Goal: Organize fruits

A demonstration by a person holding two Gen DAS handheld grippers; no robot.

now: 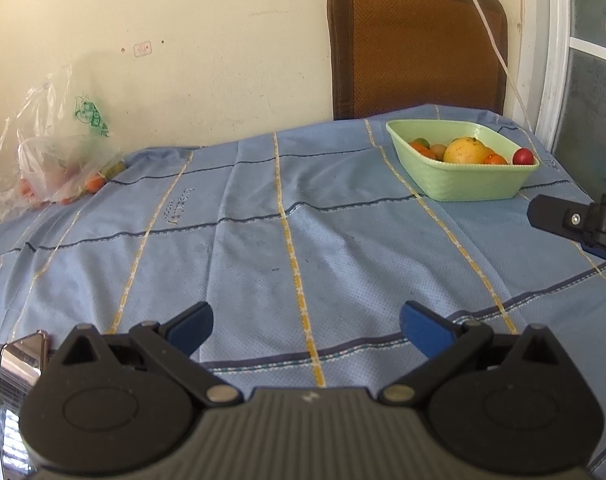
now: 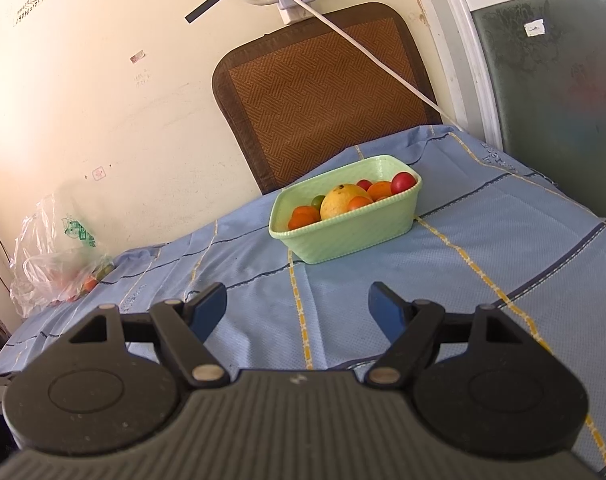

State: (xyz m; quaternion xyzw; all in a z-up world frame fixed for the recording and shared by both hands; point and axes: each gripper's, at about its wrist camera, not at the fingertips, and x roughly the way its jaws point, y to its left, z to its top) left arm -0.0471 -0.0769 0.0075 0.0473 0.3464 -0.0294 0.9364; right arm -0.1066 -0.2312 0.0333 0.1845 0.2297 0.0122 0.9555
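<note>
A light green basket [image 1: 469,188] [image 2: 351,232] stands at the far right of the blue tablecloth. It holds a large yellow fruit [image 1: 465,151] [image 2: 341,201], several oranges [image 2: 303,216] and a red fruit [image 1: 522,157] [image 2: 403,182]. My left gripper [image 1: 306,322] is open and empty, low over the cloth's near middle. My right gripper [image 2: 297,306] is open and empty, a short way in front of the basket; part of it shows at the right edge of the left wrist view [image 1: 575,220].
A clear plastic bag [image 1: 51,160] [image 2: 55,268] with more small fruits lies at the far left by the wall. A brown woven chair back [image 1: 415,44] [image 2: 327,92] stands behind the table. A white cable [image 2: 363,48] hangs from a power strip. A shiny metal object [image 1: 19,360] sits at near left.
</note>
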